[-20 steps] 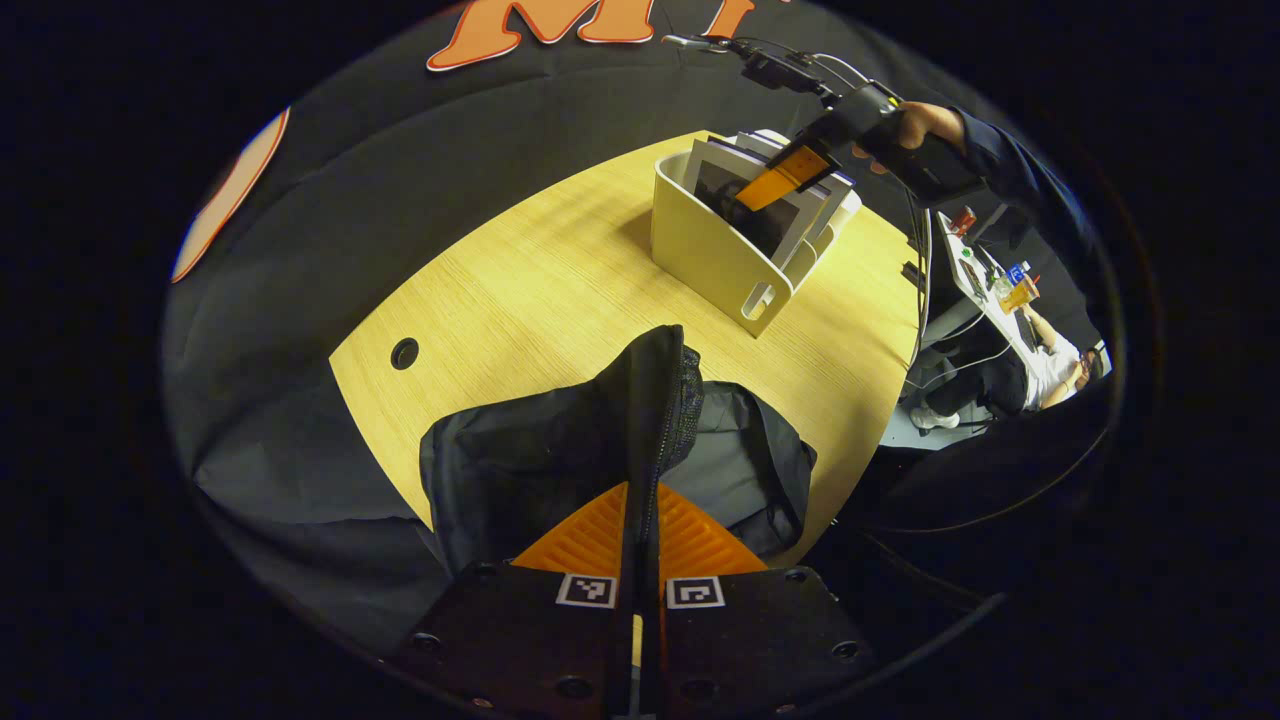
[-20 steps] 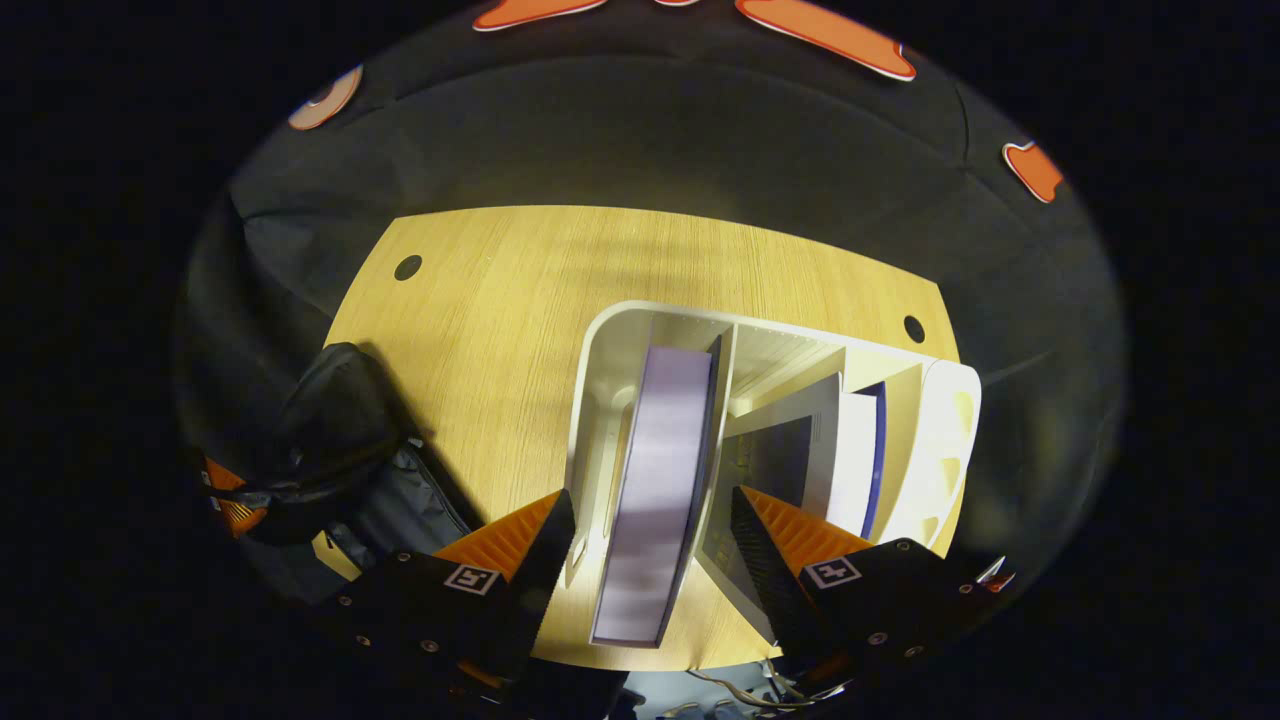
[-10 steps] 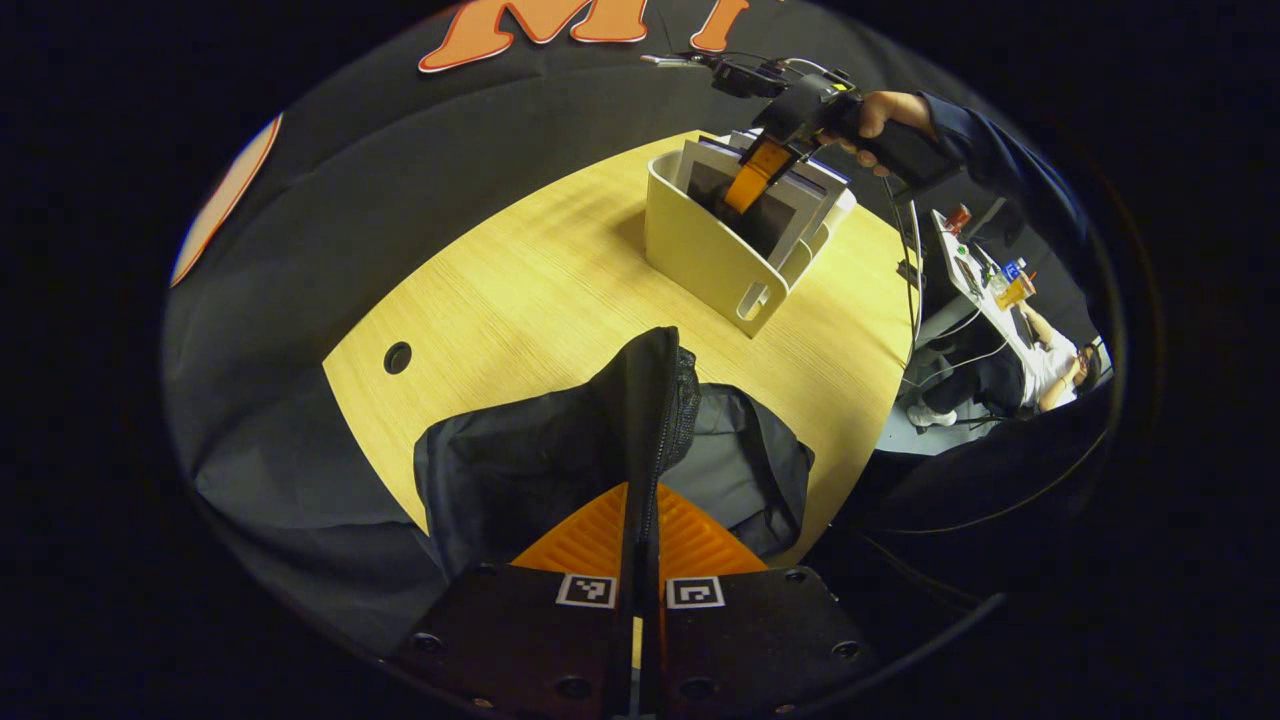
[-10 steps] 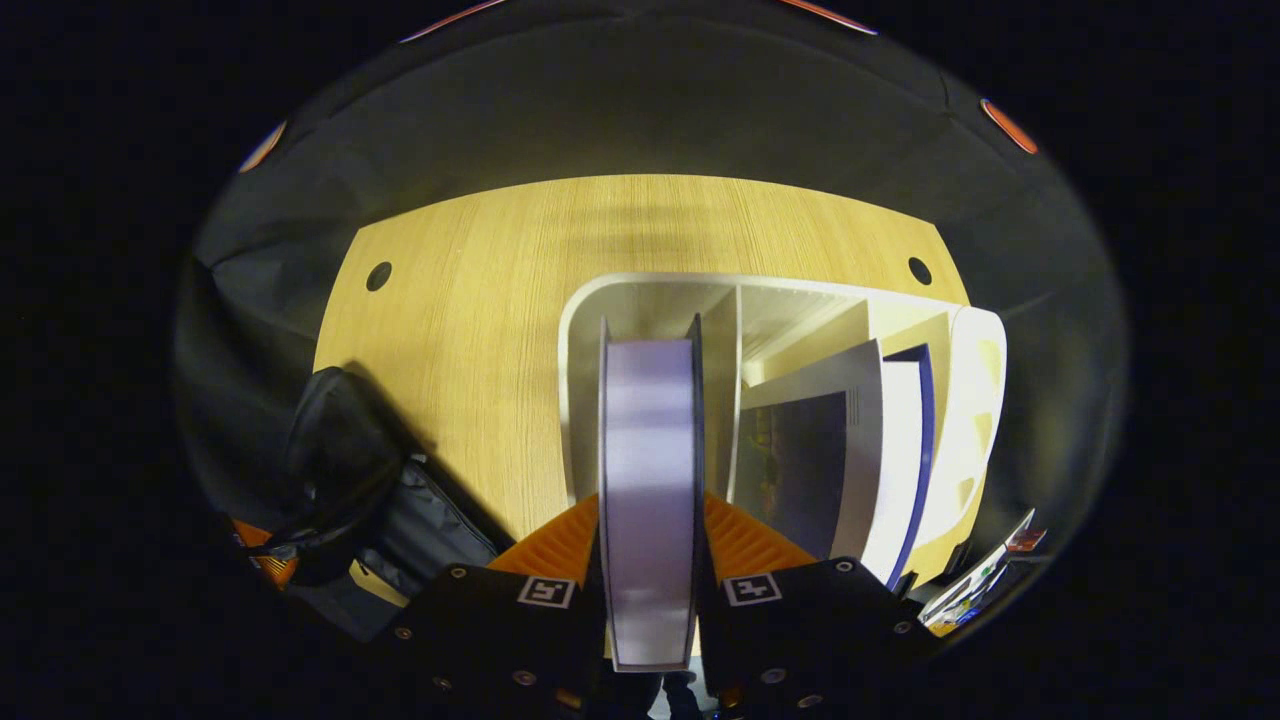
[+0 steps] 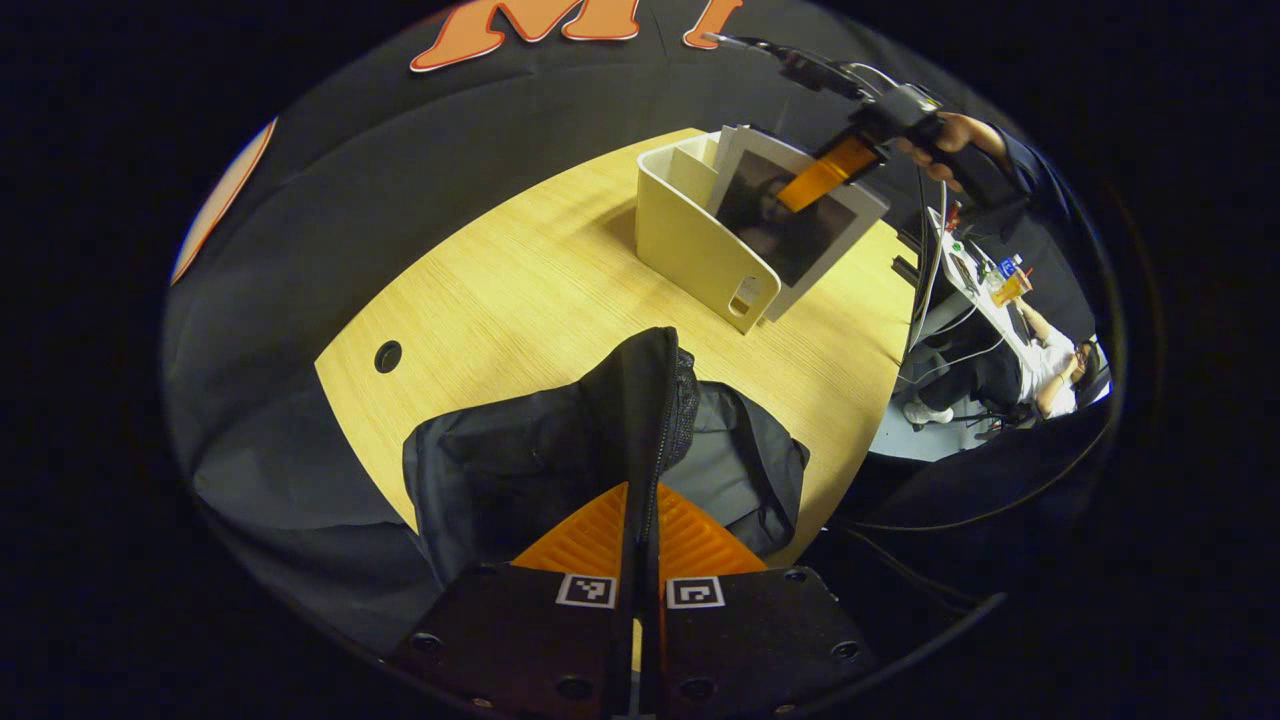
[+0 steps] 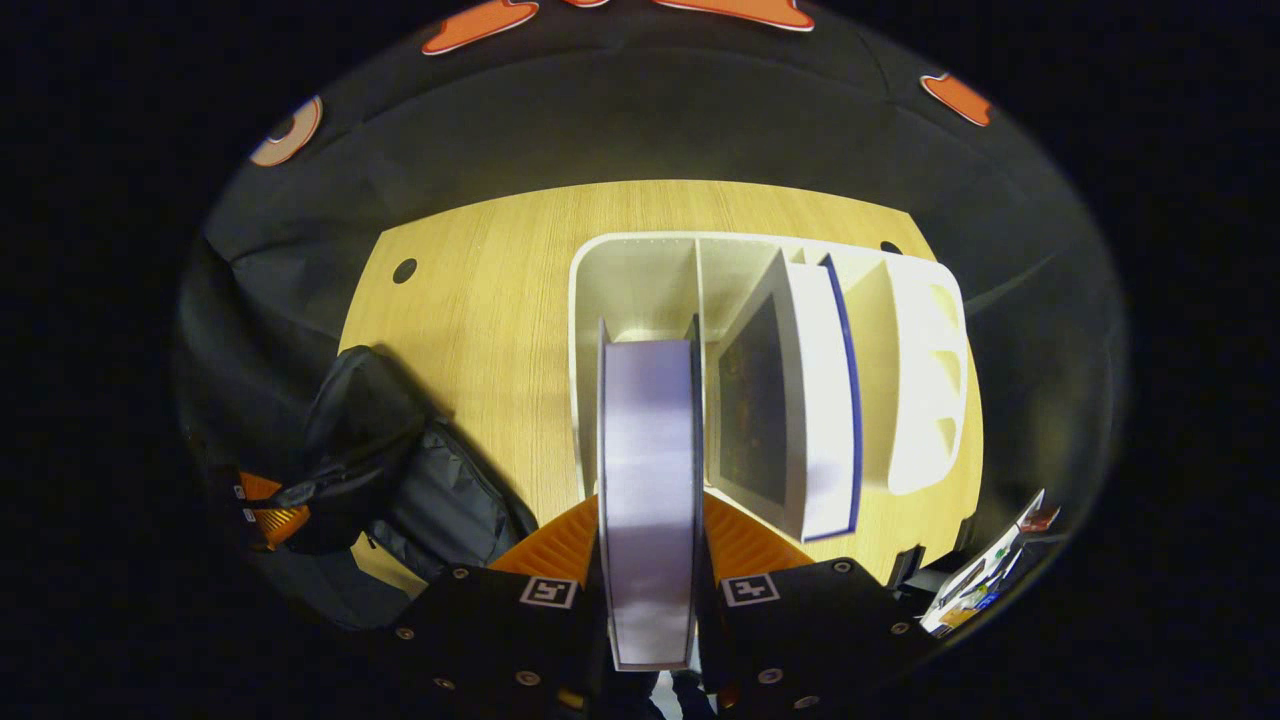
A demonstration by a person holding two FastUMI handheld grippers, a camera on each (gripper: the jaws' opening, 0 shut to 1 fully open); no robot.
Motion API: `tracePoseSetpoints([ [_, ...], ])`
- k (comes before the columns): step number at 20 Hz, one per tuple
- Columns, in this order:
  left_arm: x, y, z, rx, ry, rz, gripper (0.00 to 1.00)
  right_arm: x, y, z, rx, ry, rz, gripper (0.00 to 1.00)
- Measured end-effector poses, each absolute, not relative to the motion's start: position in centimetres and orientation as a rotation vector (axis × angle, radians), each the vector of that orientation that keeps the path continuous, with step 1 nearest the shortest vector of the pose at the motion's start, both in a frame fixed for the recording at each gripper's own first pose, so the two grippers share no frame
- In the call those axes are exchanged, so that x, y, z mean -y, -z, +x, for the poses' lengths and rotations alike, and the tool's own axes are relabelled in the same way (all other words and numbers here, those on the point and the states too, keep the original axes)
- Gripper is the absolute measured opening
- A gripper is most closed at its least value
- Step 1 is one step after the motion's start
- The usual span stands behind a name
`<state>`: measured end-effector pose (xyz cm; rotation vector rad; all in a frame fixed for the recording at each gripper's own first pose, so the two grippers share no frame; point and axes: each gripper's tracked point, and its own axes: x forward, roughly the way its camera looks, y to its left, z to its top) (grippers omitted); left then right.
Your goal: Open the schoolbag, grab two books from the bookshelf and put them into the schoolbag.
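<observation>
The right gripper (image 6: 650, 530) is clamped on a thick book with a dark picture cover and pale page edges (image 6: 650, 480), both fingers pressing its two covers. The book stands on edge between the fingers, its long axis running straight ahead from the gripper toward the cream plastic bookshelf (image 6: 640, 270). In the left gripper view the book (image 5: 795, 225) hangs tilted from that right gripper (image 5: 815, 180), partly out of the bookshelf (image 5: 690, 235); half a second ago it sat deeper in its compartment. The left gripper (image 5: 640, 520) is closed on the raised edge of the black fabric schoolbag (image 5: 640, 400), just ahead of its fingers on the light wooden table (image 5: 500, 290), as before.
</observation>
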<state>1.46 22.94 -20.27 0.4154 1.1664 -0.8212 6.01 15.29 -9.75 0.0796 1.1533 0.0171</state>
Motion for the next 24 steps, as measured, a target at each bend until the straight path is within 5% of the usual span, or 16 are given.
tracePoseSetpoints([
  [24,-20.9,19.8,-0.2,-1.177,0.801,0.364,0.04,-16.8,8.5,-9.2,-0.957,-0.163,0.533,0.37],
])
